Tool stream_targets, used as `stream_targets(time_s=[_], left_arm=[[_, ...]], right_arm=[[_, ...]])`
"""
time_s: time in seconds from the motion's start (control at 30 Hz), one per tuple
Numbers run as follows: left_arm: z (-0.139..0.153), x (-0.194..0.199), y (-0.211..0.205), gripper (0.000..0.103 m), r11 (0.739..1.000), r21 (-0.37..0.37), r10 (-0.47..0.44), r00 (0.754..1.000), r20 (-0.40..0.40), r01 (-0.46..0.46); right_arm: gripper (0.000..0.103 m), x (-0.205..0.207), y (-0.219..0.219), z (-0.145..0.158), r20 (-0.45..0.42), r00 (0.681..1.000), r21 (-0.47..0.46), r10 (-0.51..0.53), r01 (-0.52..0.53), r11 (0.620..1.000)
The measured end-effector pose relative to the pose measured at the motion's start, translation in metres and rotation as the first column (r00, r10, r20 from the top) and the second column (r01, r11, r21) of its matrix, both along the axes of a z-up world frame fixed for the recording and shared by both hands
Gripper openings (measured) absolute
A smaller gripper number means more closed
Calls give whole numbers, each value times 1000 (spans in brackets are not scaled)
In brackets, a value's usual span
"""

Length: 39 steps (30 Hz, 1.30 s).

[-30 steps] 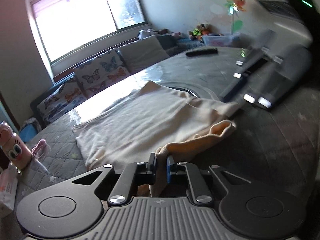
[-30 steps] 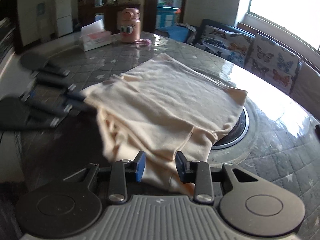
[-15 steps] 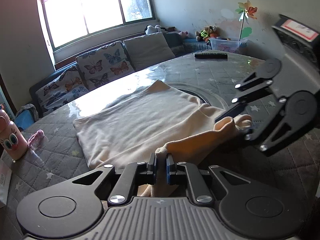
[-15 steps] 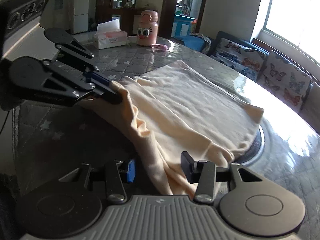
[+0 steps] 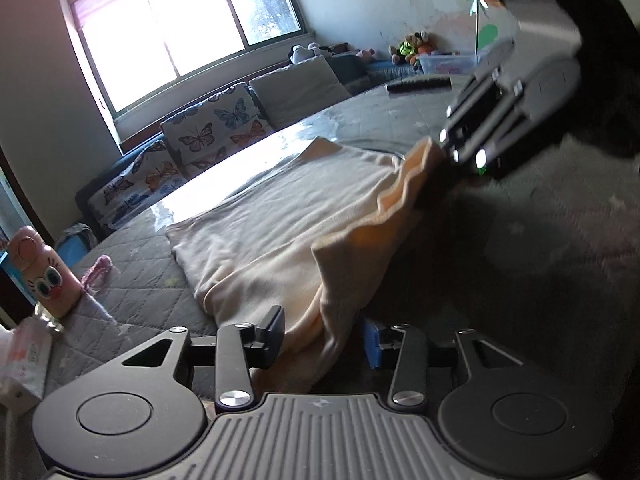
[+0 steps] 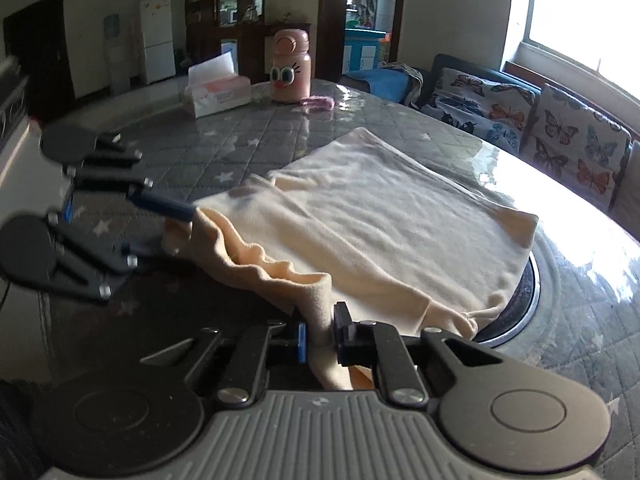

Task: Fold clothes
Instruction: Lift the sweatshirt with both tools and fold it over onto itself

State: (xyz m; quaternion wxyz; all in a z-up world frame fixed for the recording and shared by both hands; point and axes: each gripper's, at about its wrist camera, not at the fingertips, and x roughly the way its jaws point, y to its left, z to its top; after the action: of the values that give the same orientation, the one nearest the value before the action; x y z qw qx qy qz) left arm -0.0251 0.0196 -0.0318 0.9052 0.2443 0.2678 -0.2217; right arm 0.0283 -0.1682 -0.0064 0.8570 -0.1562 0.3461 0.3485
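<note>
A cream garment (image 5: 280,220) (image 6: 380,216) lies folded on the grey quilted table (image 5: 540,260) (image 6: 260,136). Its near edge is lifted in a loose, rippled fold. My left gripper (image 5: 322,338) (image 6: 168,232) is opening; the hem hangs between its parted jaws and the pads stand off it. My right gripper (image 6: 322,334) is closing, and its pads pinch a bunched bit of the same edge. In the left wrist view the right gripper (image 5: 460,152) holds that corner up at the far right, blurred.
A pink bottle with cartoon eyes (image 6: 290,66) (image 5: 44,272) and a tissue box (image 6: 218,92) stand at the table's far side, beside a small pink item (image 6: 318,102). A black remote (image 5: 418,85) lies far off. A metal-rimmed round inset (image 6: 524,296) shows under the garment. A butterfly-cushion sofa (image 6: 560,132) runs below the window.
My left jaws have opened off the garment's edge. My right jaws, open around the edge before, have closed on it, and that corner now sits higher.
</note>
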Motion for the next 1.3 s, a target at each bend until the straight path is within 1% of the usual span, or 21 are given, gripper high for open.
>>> stream_targets(time_s=[0.2,0.27,0.3,0.33,0.37,0.43,0.5,0.6,0.73,0.83,0.93,1.0,1.1,1.17,1.23,1.3], left_arm=[[-10,1,1,44,998,68,7,999,37,-9],[-11,3,1,32,997,80,7,999,46,-11],[-12,4,2,27,997,81,5,999,44,-9],[-11,4,3,20,997,81,3,999,43,-7],[-10,4,4,16,997,76,-1,999,43,-2],[-4,2,6,13,998,64,-9,999,51,5],[3,-2,8,13,999,50,-11,998,62,8],[18,-11,13,12,1000,14,-14,998,57,13],[34,-36,19,12,999,-11,-35,999,42,35],[46,-60,21,12,998,-31,-53,998,22,54],[58,-82,25,12,996,-74,-55,998,4,55],[64,-90,28,12,994,-102,-47,999,-7,46],[71,-86,29,12,993,-112,-33,999,2,33],[73,-75,29,11,993,-120,-14,1000,11,15],[75,-59,30,11,992,-129,1,1000,21,2],[75,-41,30,11,992,-123,12,999,35,-8]], right_arm=[[11,2,0,10,3,1000,25,-26,26,999],[11,2,0,10,5,1000,29,-30,30,999],[11,1,0,11,7,999,32,-33,32,999],[11,0,0,11,9,999,33,-35,34,999],[10,-1,-1,11,12,999,36,-37,37,999],[10,-3,-2,13,23,999,43,-44,43,998],[10,-6,-4,16,32,998,52,-47,45,998],[9,-13,-6,21,43,998,63,-43,40,997],[9,-34,-14,33,46,999,76,-10,7,997],[9,-55,-21,42,28,999,88,21,-24,996],[9,-80,-28,53,10,998,104,59,-59,993],[9,-90,-31,60,-5,997,121,71,-70,990],[9,-96,-31,68,-6,997,121,83,-81,989],[9,-92,-30,71,1,997,119,83,-82,989],[9,-79,-28,72,5,998,116,69,-69,991],[9,-61,-25,72,-2,999,122,51,-50,991]])
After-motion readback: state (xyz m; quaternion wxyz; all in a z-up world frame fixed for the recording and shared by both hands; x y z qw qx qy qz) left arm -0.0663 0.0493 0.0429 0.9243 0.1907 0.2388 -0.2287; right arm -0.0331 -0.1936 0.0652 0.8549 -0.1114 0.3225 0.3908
